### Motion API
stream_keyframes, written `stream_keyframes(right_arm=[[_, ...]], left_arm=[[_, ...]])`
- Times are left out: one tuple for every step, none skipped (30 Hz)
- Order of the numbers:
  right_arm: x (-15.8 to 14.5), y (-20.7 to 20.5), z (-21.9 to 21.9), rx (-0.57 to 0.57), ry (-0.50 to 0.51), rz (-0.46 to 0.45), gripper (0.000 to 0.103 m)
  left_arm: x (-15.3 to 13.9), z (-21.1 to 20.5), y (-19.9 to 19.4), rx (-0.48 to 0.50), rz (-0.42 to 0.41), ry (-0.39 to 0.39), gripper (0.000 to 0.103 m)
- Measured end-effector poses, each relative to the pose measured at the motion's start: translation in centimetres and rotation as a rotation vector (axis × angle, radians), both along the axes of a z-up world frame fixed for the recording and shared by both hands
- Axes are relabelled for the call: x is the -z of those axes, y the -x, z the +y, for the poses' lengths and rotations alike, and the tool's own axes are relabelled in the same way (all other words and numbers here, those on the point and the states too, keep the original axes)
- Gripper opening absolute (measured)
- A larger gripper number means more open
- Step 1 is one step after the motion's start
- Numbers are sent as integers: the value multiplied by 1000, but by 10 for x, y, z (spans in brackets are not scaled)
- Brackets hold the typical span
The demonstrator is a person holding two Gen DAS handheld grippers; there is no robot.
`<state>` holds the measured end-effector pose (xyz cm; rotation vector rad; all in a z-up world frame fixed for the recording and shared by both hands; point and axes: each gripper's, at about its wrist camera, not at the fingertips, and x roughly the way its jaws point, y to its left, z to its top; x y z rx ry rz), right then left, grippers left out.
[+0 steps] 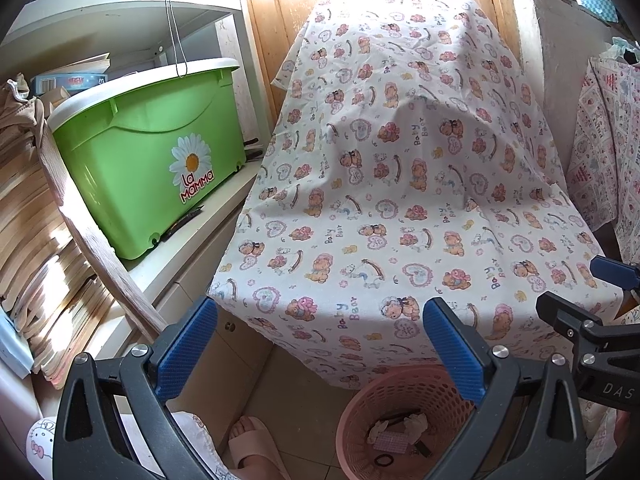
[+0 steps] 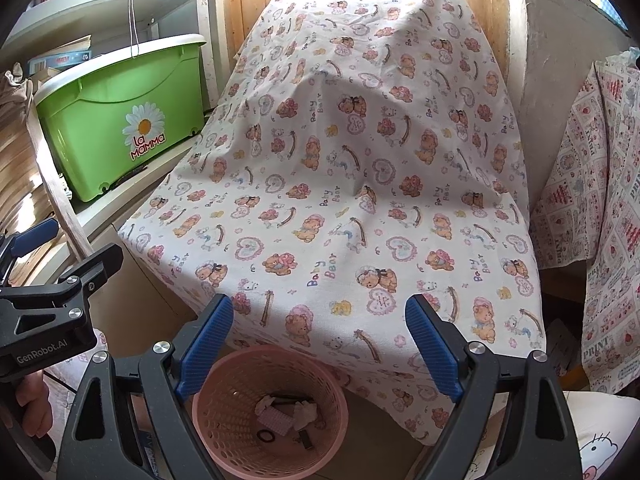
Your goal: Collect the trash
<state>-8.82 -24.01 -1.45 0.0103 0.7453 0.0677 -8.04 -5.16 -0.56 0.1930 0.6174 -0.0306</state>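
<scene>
Down on the floor, tucked against the front edge of the cloth-draped surface (image 2: 320, 184), sits our pink basket (image 2: 224, 420) with scraps of trash (image 2: 286, 410) at its bottom. Above the basket we hold the right hand-held gripper (image 2: 320, 344) with jaws wide apart and empty; the left hand-held gripper (image 1: 320, 344), beside it, gapes empty too. Left of the basket, a green bin (image 1: 160, 152) rests on a shelf.
</scene>
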Motion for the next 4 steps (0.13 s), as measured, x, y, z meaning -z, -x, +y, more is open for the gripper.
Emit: stream_keyframes(right_arm=[[0,0,0,-1,-1,0,89],[0,-1,-1,0,-5,3,89],[0,-1,-1,0,-9,5,89],[0,-2,-2,0,-12,8,89]], left_arm=[[0,0,0,0,1,0,101],[0,-1,0,5,3,-2,101],[1,-1,0,10,6,-6,101],[1,-2,0,13,6,-11,101]])
